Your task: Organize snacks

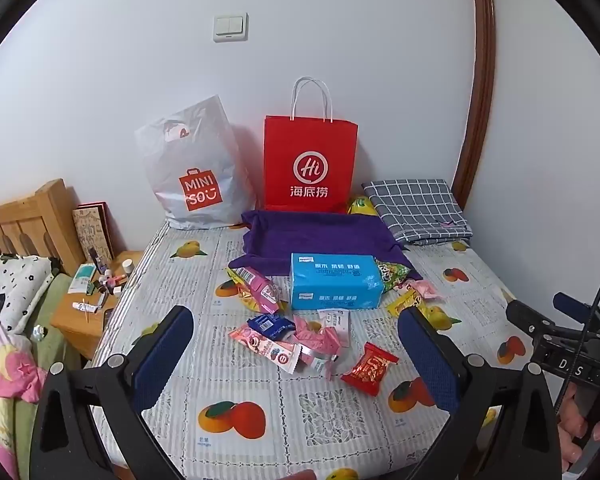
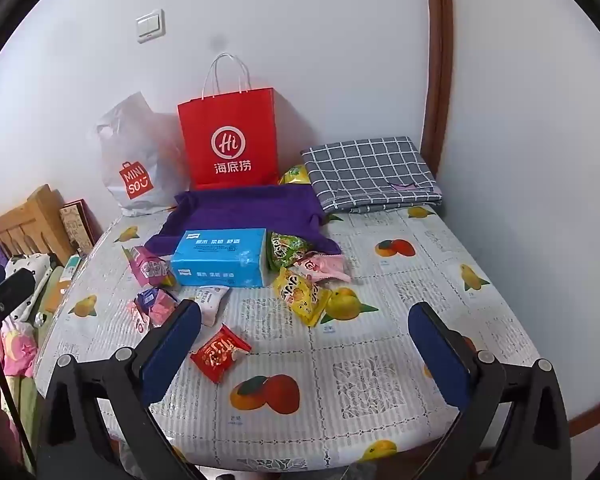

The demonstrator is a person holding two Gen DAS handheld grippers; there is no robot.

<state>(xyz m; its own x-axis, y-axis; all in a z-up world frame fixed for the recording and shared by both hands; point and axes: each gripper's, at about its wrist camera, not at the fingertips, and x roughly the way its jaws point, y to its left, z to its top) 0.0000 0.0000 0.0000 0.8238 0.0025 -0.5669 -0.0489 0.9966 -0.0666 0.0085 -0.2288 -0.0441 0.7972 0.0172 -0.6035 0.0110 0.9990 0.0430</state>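
Stage: by the look of it, nothing is sorted yet; the snacks lie loose on the desk [image 2: 380, 360].
Snacks, left cluster: pink and blue packets [image 1: 288, 340] heaped together in front of the blue tissue box [image 1: 336, 286].
Snacks, right side: yellow packet [image 2: 300, 294] and green packet [image 2: 288, 248] just beside the box; red packet [image 2: 220, 352] lies apart, nearest the tongs.
Likely container: purple cloth tray [image 1: 320, 236] behind the box, apparently with nothing in it.
Left tongs [image 1: 296, 364]: spread wide, gripping nothing, hanging above the pink heap.
Right tongs [image 2: 304, 354]: spread wide, gripping nothing, red packet near their left finger.
Left to do: every visible packet.
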